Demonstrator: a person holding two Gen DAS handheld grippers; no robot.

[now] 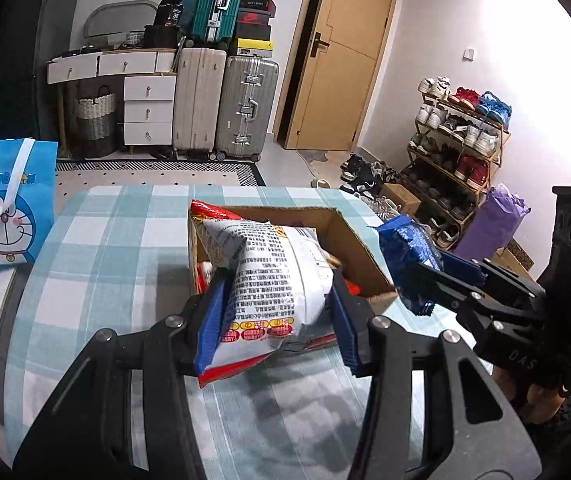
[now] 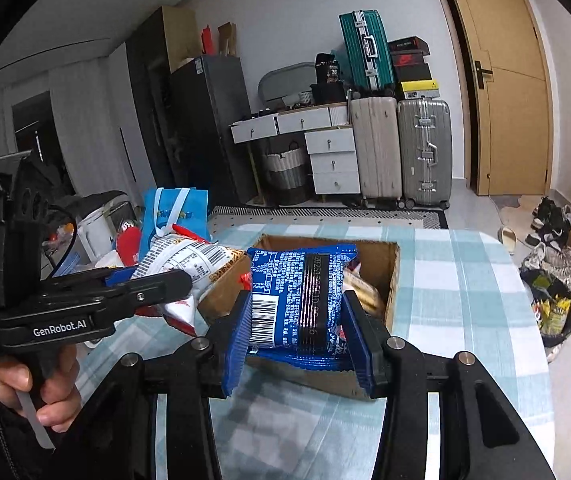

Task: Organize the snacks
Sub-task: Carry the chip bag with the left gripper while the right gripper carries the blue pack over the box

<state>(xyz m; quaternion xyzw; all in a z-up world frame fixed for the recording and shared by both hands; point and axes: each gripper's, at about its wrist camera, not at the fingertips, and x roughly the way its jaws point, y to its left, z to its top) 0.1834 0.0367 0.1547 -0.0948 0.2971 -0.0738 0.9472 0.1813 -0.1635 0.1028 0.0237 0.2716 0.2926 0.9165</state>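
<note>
Your open brown cardboard box [image 2: 391, 276] sits on the teal-and-white checked tablecloth [image 1: 117, 248], flaps up. Inside: a tan-wrapped snack [image 2: 365, 290] at the right wall and red packets [image 1: 204, 276] at the left wall; the rest is hidden behind what you hold.

Your left gripper [image 1: 275, 316] is clamped on a puffy white-and-red printed snack bag [image 1: 273, 276], blue pads pressing both sides. The bag hangs above the box's near left corner, clear of the cloth, red seam lowest.

Your right gripper [image 2: 299, 320] is clamped on a flat blue foil snack packet [image 2: 297, 292], barcode and small white print facing the camera, a dark band down the middle, crimped edge at the bottom. It hangs over the box's near wall.

In the left wrist view the blue packet is right of the box, apart from the white bag.

A blue cartoon-cat gift bag [image 1: 9, 204] stands at the table's left edge. The cloth is bare left of and in front of the box. Right table edge is near the box; a shoe rack [image 1: 457, 152] stands beyond it.
</note>
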